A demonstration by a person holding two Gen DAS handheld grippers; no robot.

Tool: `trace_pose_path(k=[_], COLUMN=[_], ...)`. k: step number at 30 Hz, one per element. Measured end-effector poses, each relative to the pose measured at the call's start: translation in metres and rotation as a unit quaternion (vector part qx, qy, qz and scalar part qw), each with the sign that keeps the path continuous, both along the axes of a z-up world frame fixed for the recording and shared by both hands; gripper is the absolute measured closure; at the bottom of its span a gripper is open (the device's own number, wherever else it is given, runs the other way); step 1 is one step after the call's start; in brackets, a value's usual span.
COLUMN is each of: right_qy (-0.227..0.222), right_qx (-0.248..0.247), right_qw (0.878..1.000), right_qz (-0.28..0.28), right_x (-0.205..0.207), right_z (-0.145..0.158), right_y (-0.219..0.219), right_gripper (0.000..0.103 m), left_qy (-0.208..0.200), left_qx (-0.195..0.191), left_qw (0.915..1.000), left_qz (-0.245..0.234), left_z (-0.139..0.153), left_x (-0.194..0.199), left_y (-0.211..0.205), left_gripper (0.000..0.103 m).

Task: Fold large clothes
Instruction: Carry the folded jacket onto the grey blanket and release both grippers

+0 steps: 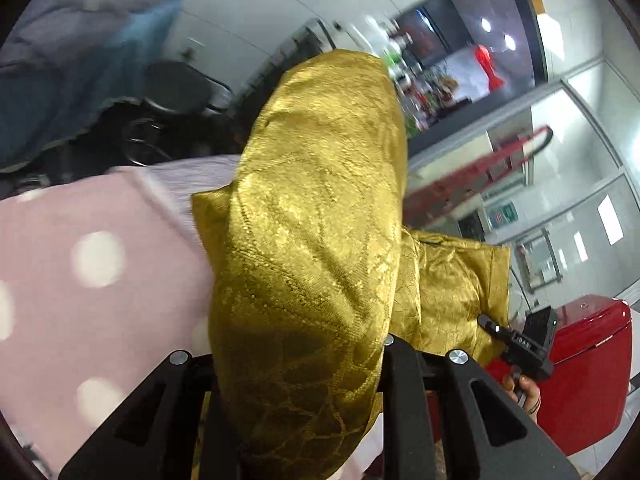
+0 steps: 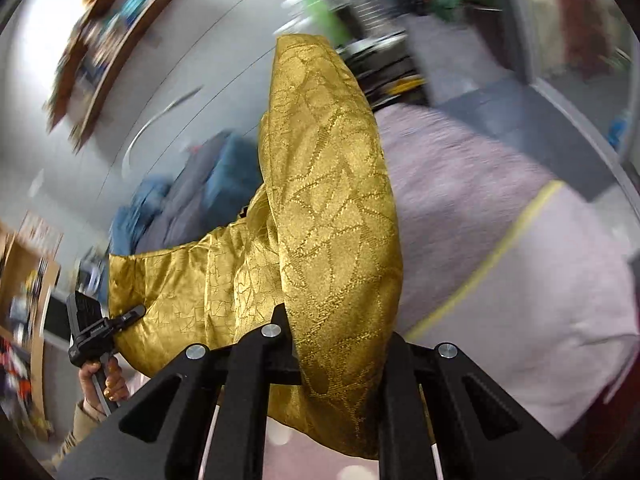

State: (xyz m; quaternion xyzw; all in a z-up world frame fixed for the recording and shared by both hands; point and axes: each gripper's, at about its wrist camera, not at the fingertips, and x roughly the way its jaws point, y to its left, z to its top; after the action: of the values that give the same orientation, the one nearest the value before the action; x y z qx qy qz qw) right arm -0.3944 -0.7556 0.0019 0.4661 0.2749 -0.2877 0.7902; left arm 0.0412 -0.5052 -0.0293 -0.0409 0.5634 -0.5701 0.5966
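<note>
A shiny gold patterned garment (image 1: 316,216) is held up in the air between both grippers. My left gripper (image 1: 304,364) is shut on one end of it; the cloth bulges over the fingers and hides the tips. My right gripper (image 2: 340,352) is shut on the other end of the garment (image 2: 332,216), with the tips hidden the same way. In the left wrist view the right gripper (image 1: 516,344) shows at the right, clamped on the cloth edge. In the right wrist view the left gripper (image 2: 104,328) shows at the left, also clamped on it.
A pink bed cover with white dots (image 1: 80,280) lies below; it shows pale pink with a yellow stripe in the right wrist view (image 2: 500,248). Blue and grey bedding (image 1: 72,80) is piled behind. A red box (image 1: 588,364) stands at the right.
</note>
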Motion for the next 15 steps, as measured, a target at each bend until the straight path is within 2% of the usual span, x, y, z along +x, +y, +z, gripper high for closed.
trace_pose_path(k=[2,4,7,8,9,10,12,15], right_qy=[0.007,0.021,0.041,0.043,0.033,0.018,-0.003,0.007], right_qx=[0.011,0.031,0.074,0.089,0.109,0.125,0.146,0.153], right_qw=[0.999,0.995,0.987,0.984,0.98,0.977,0.971,0.969], right_qz=[-0.048,-0.091,-0.138,-0.15,-0.163,-0.174,-0.188,-0.196], right_x=[-0.045,-0.091,-0.138,-0.148,-0.159,-0.167,-0.174,-0.168], right_z=[-0.013,-0.034,-0.072,-0.085,-0.1,-0.112,-0.129,-0.14], right_y=[-0.025,-0.043,-0.05,-0.049,-0.048,-0.048,-0.051,-0.06], right_gripper=[0.093,0.093,0.092,0.092,0.09,0.09,0.086,0.078], left_qy=[0.0,-0.017,-0.048,-0.067,-0.087,-0.098,-0.1,-0.111], left_qx=[0.017,0.04,0.098,0.118,0.138,0.153,0.165,0.181], left_qw=[0.999,0.996,0.9884,0.9855,0.9819,0.979,0.9774,0.975], left_qz=[-0.042,-0.078,-0.106,-0.101,-0.097,-0.093,-0.086,-0.065], left_z=[-0.016,-0.032,-0.067,-0.075,-0.082,-0.091,-0.106,-0.119], left_x=[-0.027,-0.05,-0.082,-0.085,-0.086,-0.085,-0.077,-0.062], left_y=[-0.071,-0.128,-0.187,-0.197,-0.207,-0.213,-0.218,-0.212], left_gripper=[0.084,0.084,0.082,0.078,0.069,0.064,0.046,0.031])
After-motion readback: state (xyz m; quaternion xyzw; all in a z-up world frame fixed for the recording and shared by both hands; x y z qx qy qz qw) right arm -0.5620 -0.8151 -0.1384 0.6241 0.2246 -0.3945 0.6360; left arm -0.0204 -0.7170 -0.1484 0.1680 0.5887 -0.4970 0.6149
